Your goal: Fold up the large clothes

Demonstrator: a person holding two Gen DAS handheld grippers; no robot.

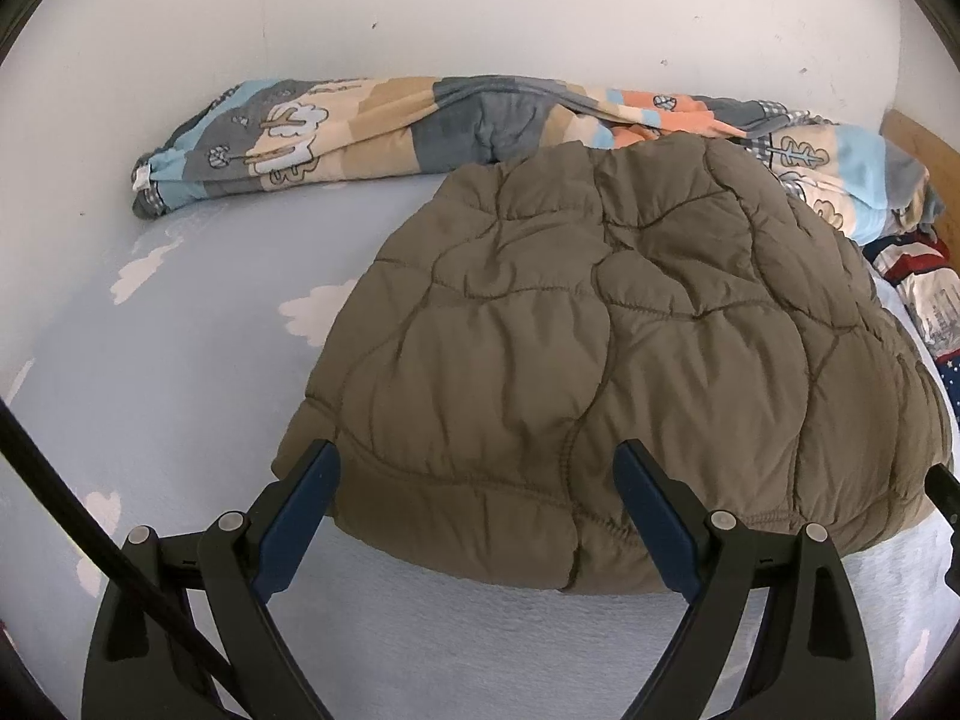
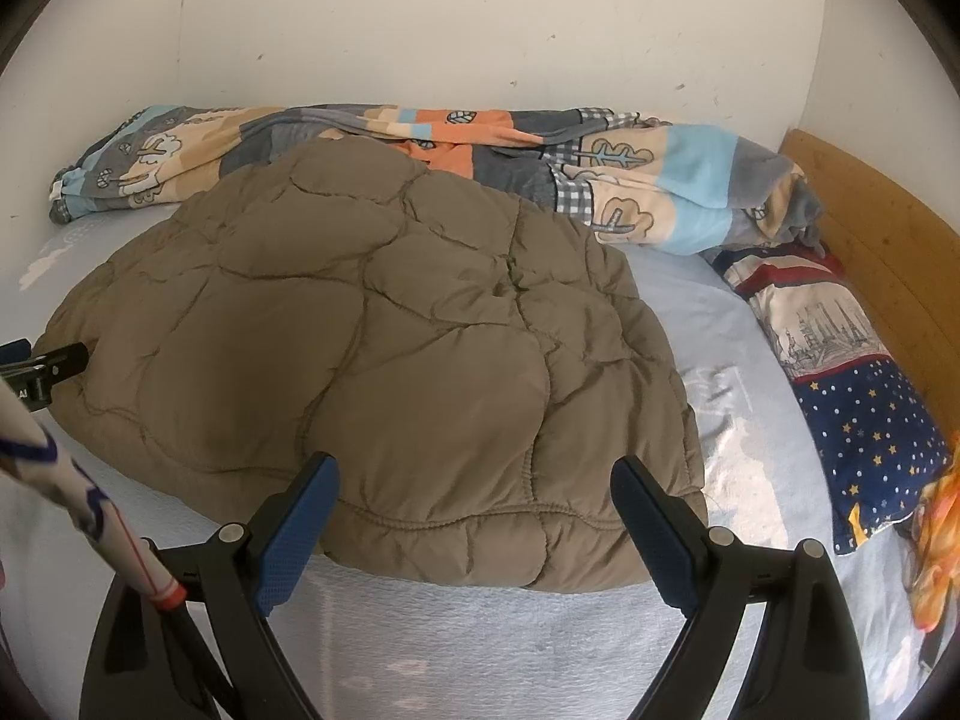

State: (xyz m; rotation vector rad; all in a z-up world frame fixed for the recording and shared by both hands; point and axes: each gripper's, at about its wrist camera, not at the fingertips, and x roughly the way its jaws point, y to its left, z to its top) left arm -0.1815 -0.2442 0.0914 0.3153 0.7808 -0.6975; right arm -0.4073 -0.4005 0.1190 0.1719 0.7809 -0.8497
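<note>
Fingers (image 1: 324, 468) spread on both grippers — left gripper (image 1: 477, 471), right gripper (image 2: 474, 483) — near one jacket (image 1: 600, 330).

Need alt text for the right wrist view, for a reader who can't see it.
An olive-brown quilted jacket lies folded on a pale blue bed sheet, with the open right gripper hovering at its near hem, its jaws apart and holding nothing. A patterned blanket is bunched along the wall behind, and a starry pillow lies at right.
</note>
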